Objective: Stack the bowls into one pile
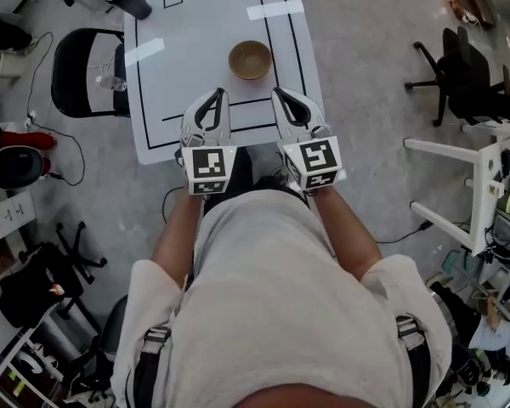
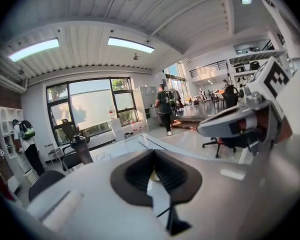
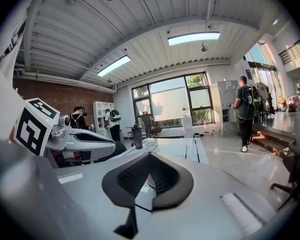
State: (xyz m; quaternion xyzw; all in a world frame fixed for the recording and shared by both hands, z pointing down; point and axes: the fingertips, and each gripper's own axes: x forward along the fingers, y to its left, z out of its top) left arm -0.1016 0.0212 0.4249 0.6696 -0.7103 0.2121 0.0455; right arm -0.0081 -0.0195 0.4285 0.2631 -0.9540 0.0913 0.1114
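Your left gripper (image 1: 218,94) and right gripper (image 1: 277,93), both clenched empty at mid-frame, face bowls (image 1: 250,59) seemingly already piled above them; simply back away.

Both forearms reach forward, left gripper (image 1: 218,93) and right gripper (image 1: 278,93) side by side, jaws closed, empty

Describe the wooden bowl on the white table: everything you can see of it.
The wooden bowl is round and light brown, with a darker rim and a paler hollow; it looks like wood. It stands upright, mouth up and empty, on the white table, inside the black outline drawn there. Only the table touches it. Whether more bowls nest beneath it cannot be told from above.
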